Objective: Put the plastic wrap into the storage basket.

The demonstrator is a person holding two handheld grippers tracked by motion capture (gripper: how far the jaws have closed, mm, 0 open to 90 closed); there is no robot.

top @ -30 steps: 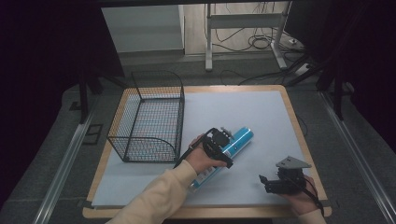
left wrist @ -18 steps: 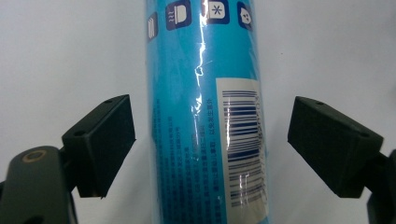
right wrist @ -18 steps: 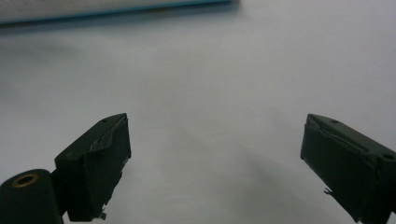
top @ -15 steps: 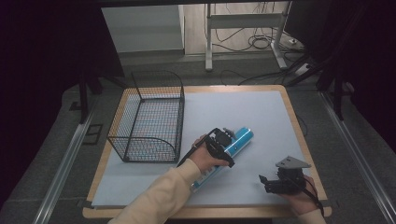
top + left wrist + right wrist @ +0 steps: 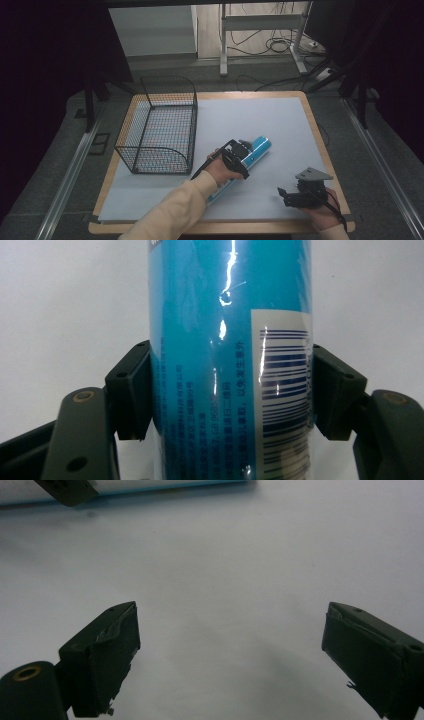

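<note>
A blue cylindrical tube with a white barcode label lies on its side on the white mat, right of the basket. My left gripper sits over its middle. In the left gripper view both black pads press against the tube's sides. These jaws have just been closing, and my left gripper is now shut on the tube. My right gripper rests low near the front right of the mat. In the right gripper view my right gripper stands open over bare mat.
A black wire basket stands on the left part of the mat, close to the tube. The wooden table edge frames the mat. Desk legs and cables lie on the floor beyond.
The left hand has barely shifted over the tube. The tube, the basket and the right gripper lie where they were.
</note>
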